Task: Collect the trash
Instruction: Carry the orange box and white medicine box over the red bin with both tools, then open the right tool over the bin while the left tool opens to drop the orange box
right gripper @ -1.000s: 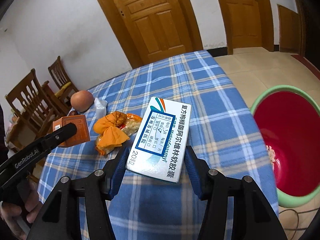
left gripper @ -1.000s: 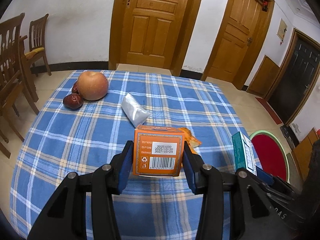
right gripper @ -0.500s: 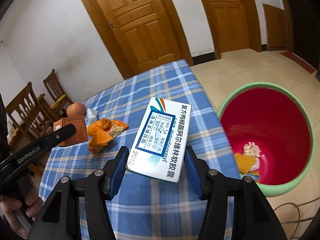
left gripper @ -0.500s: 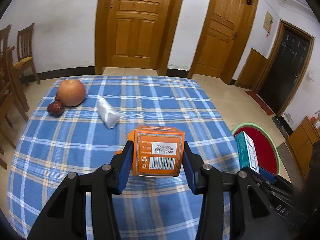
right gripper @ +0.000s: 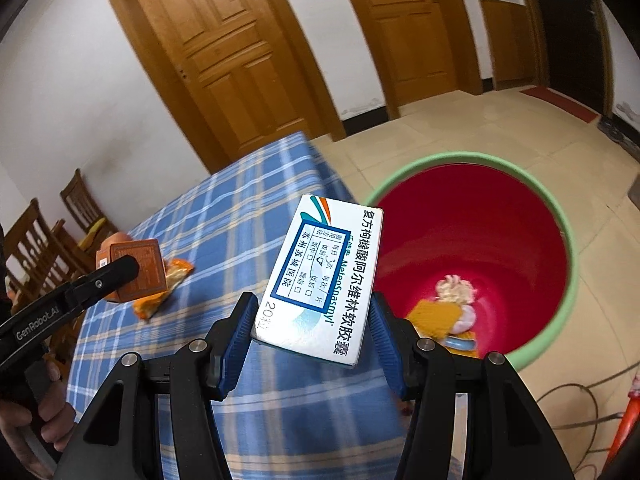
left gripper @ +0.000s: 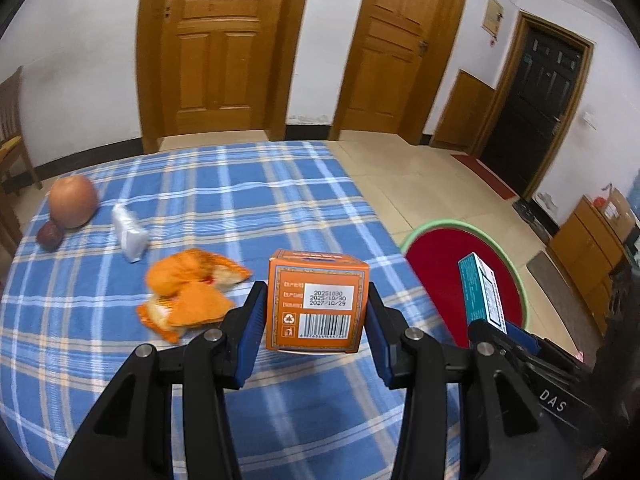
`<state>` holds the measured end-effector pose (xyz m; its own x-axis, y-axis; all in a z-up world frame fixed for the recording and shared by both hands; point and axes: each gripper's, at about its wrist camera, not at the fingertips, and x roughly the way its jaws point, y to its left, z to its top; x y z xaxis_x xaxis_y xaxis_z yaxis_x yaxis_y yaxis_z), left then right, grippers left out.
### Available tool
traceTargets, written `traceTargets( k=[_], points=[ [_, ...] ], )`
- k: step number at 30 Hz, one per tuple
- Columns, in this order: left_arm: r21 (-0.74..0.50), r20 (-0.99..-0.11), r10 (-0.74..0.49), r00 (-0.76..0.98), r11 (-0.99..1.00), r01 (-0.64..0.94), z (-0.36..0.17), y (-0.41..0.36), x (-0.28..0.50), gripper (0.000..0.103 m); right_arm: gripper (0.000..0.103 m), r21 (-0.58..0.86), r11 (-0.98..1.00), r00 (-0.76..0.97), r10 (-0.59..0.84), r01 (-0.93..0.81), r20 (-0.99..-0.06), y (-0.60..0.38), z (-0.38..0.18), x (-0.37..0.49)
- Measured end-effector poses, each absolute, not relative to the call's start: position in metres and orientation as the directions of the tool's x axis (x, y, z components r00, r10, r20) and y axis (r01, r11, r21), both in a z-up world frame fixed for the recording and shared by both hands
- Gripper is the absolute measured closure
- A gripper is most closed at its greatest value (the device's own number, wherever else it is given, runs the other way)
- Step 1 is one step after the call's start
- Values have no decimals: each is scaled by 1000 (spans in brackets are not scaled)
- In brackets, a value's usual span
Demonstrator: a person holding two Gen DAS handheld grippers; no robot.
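My left gripper (left gripper: 314, 322) is shut on a small orange box (left gripper: 316, 300) with a barcode, held above the blue plaid table (left gripper: 240, 208) near its right edge. My right gripper (right gripper: 312, 328) is shut on a white medicine box (right gripper: 324, 276) with blue print, held at the table's edge beside the red bin (right gripper: 480, 232) with a green rim. In the left wrist view the medicine box (left gripper: 482, 294) shows in front of the bin (left gripper: 444, 264). The bin holds crumpled paper and other scraps (right gripper: 452, 300). An orange wrapper (left gripper: 188, 292) lies on the table.
An apple (left gripper: 73, 201), a dark red fruit (left gripper: 50, 235) and a silver packet (left gripper: 130, 232) lie at the table's far left. Wooden chairs (right gripper: 52, 232) stand beyond it. Two wooden doors (left gripper: 222, 48) are behind. A cable (right gripper: 572, 396) lies on the tiled floor by the bin.
Both grippers have swung to the right with their boxes, toward the table's edge. The bin has come much further into both views and the orange wrapper now lies left of the orange box.
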<state>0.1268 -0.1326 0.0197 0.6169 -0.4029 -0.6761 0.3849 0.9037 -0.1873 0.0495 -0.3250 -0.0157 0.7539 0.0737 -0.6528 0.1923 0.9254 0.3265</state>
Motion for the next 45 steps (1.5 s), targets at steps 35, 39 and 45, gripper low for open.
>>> traceTargets(
  k=[35, 39, 45],
  points=[
    [-154, -728, -496, 473, 791, 592, -10, -263, 128, 56, 44, 336, 852, 702, -52, 402, -710, -413, -52, 30],
    [-147, -724, -512, 463, 770, 621, -12, -277, 129, 56, 44, 329, 848, 695, -63, 416, -716, -417, -54, 27],
    [-147, -737, -512, 442, 759, 634, -19, -289, 134, 56, 44, 327, 844, 693, -70, 425, -718, -420, -54, 25]
  ],
)
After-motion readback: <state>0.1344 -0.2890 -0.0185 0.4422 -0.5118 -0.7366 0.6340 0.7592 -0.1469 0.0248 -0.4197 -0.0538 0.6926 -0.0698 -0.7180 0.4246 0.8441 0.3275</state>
